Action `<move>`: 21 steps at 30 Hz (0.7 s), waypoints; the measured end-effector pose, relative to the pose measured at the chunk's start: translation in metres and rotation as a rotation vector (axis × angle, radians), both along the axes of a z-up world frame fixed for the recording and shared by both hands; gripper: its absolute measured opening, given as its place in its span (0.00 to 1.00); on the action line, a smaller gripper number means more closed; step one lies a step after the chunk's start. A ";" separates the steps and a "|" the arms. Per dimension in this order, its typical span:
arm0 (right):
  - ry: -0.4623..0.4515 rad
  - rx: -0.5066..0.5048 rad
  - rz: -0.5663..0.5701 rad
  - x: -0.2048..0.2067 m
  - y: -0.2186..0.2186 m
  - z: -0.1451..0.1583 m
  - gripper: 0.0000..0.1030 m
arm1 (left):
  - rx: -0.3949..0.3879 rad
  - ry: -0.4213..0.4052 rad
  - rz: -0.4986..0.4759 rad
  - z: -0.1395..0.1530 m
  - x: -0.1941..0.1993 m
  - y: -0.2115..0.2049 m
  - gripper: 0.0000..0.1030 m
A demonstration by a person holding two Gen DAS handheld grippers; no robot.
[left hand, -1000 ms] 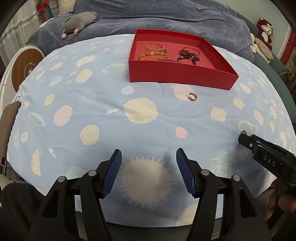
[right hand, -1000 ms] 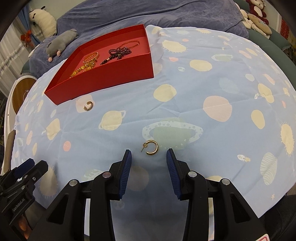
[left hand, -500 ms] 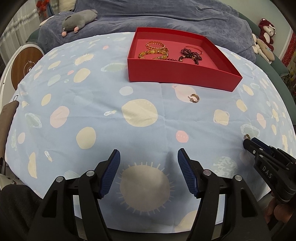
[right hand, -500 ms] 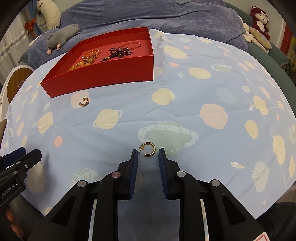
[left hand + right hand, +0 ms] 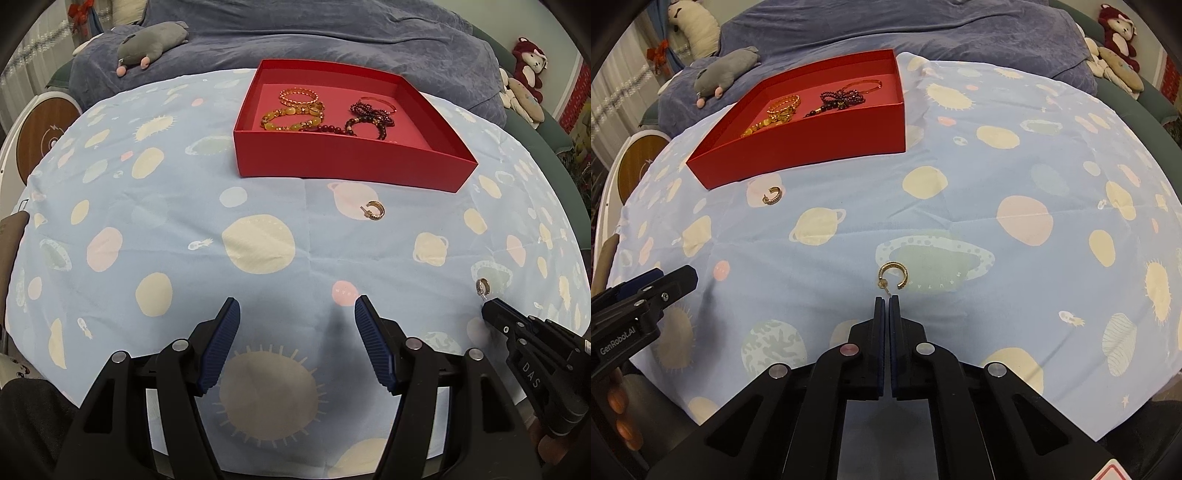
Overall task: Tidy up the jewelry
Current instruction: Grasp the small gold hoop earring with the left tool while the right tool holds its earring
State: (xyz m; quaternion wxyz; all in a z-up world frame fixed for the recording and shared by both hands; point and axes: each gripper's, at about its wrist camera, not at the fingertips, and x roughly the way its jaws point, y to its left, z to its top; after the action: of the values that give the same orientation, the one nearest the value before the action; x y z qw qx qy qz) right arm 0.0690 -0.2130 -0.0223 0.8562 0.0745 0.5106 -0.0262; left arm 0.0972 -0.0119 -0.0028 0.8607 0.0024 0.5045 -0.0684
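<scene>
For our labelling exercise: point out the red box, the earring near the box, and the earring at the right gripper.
red box (image 5: 332, 162), left wrist view, front wall.
earring near the box (image 5: 375, 210), left wrist view, hoop.
earring at the right gripper (image 5: 894, 275), right wrist view, hoop.

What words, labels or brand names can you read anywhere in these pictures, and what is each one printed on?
"DAS": white letters on the side of the right gripper, read in the left wrist view.
"GenRobot.AI": white letters on the side of the left gripper, read in the right wrist view.
Faint lettering on several printed planets of the tablecloth: too small to read.
Red-and-white sticker at the bottom edge: cut off, unreadable.
</scene>
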 end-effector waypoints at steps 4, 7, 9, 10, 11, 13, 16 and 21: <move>-0.016 0.011 -0.002 0.001 0.000 0.001 0.30 | -0.001 0.010 -0.002 -0.004 -0.001 -0.002 0.60; -0.015 0.010 0.000 0.007 0.003 0.000 0.30 | -0.002 0.016 0.000 -0.005 -0.001 -0.001 0.60; -0.015 0.007 0.003 0.011 0.004 -0.002 0.30 | -0.001 0.016 0.000 -0.005 0.000 -0.001 0.60; -0.017 -0.001 0.004 0.013 0.005 -0.002 0.30 | -0.001 0.016 0.000 -0.005 0.001 -0.001 0.60; -0.020 -0.010 0.004 0.014 0.006 -0.002 0.27 | -0.002 0.016 0.000 -0.005 0.001 -0.001 0.60; -0.018 -0.026 0.004 0.017 0.007 -0.002 0.17 | -0.004 0.015 0.004 -0.004 0.004 0.000 0.60; -0.018 -0.015 0.003 0.017 0.004 -0.002 0.15 | -0.011 0.019 0.008 -0.004 0.009 -0.002 0.60; -0.021 0.008 -0.017 0.014 -0.002 -0.002 0.15 | -0.023 0.020 -0.005 -0.003 0.022 -0.014 0.60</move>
State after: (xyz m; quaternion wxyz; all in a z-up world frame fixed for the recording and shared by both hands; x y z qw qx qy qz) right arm 0.0835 -0.2153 -0.0240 0.8609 0.0825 0.5010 -0.0307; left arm 0.1192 -0.0258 -0.0062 0.8554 -0.0071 0.5122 -0.0762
